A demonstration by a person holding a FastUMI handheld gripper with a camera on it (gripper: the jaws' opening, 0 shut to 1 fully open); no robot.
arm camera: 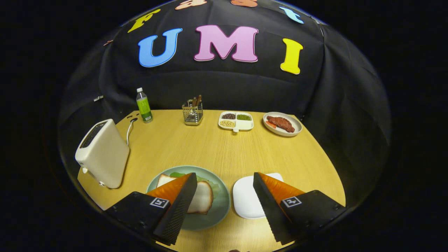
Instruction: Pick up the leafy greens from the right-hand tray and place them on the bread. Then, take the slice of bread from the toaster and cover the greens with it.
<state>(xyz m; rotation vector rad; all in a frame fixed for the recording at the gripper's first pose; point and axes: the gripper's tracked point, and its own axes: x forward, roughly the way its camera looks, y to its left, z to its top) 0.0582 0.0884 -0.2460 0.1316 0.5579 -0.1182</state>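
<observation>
My gripper [225,190] is open, its two orange-and-black fingers spread wide above the table's near edge, nothing between them. Behind the left finger [175,196] sits a green plate [217,206] holding a slice of bread [202,197] laid over leafy greens [210,182] that peek out at the far side. Partly hidden by the right finger [276,196] is a white tray [245,199], bare where it shows. A cream toaster [102,153] stands left of the plate; I cannot see bread in its slot.
Along the back of the wooden table [210,147] stand a green bottle [144,105], a wire holder with utensils [193,112], a divided white dish of beans [236,120] and a plate of meat [282,123]. The toaster's cord [130,130] runs back.
</observation>
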